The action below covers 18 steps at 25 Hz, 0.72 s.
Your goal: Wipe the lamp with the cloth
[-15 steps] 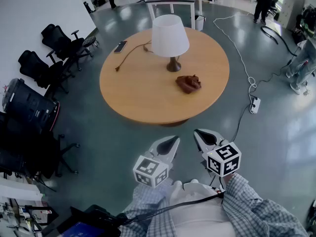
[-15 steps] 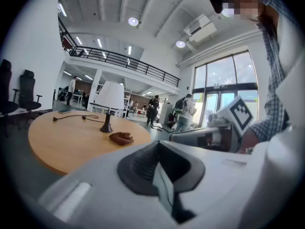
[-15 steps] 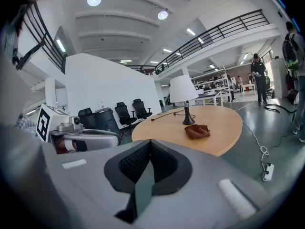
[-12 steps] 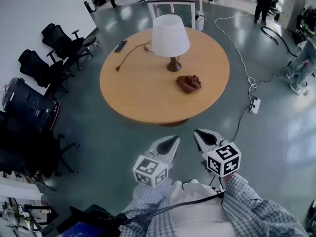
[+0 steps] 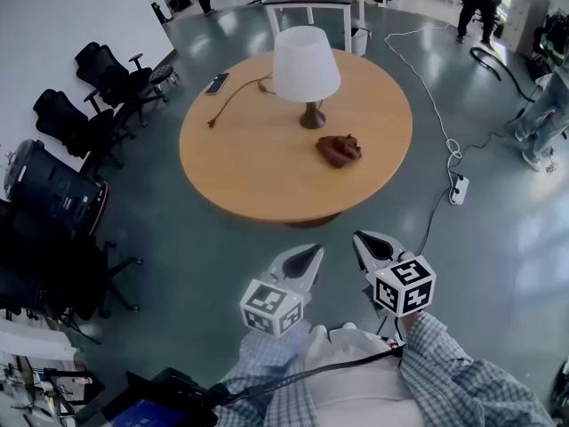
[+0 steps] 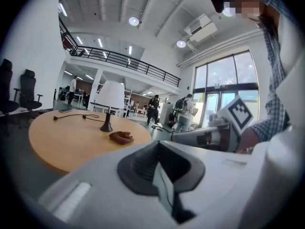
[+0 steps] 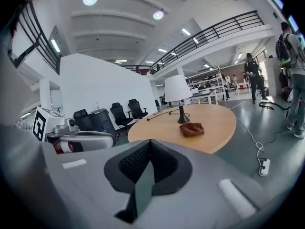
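Both the left tool and right tool were pinched shut, empty, at six o'clock off the round wooden surface, where the crumpled brown cloth lay at five o'clock of the lamp, its white conical shade on a dark stem.

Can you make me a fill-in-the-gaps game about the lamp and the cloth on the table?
1. The lamp on the wooden table has a ____ shade.
2. The table's top is ____ in shape.
3. The cloth lies on the table near the lamp's foot without touching it, and its colour is ____.
4. The left gripper and the right gripper both have their fingers ____ (open or shut), with nothing between them.
Missing words: white; round; brown; shut.
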{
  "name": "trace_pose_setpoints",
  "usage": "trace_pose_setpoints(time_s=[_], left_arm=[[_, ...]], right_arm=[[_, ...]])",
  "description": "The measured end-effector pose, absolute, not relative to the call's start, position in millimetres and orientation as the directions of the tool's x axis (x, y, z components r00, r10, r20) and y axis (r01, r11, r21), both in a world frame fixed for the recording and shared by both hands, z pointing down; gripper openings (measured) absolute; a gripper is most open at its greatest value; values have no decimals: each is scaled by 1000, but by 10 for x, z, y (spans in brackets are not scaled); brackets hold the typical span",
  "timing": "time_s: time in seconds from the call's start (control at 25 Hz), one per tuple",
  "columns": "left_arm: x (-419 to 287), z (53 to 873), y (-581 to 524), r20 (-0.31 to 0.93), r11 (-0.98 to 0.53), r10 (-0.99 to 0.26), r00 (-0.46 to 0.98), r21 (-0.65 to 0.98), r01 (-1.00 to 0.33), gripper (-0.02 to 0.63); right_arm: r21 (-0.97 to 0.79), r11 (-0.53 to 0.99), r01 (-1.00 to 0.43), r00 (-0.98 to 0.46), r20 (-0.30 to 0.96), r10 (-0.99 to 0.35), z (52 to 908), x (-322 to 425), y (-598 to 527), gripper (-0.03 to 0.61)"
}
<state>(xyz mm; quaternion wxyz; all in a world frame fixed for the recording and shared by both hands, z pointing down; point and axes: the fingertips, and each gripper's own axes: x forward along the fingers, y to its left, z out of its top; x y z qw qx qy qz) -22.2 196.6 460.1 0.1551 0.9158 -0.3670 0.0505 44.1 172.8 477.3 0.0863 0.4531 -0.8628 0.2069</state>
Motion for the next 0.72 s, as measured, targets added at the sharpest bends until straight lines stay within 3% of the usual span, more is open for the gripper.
trace_pose_setpoints(time_s=[0.72], left_arm=[[-139,4609,2022,211,-673,-667,715,240,-699,3]], right_arm=[[-292,514,-806,-590,338,-733,4797,525,1793,3]])
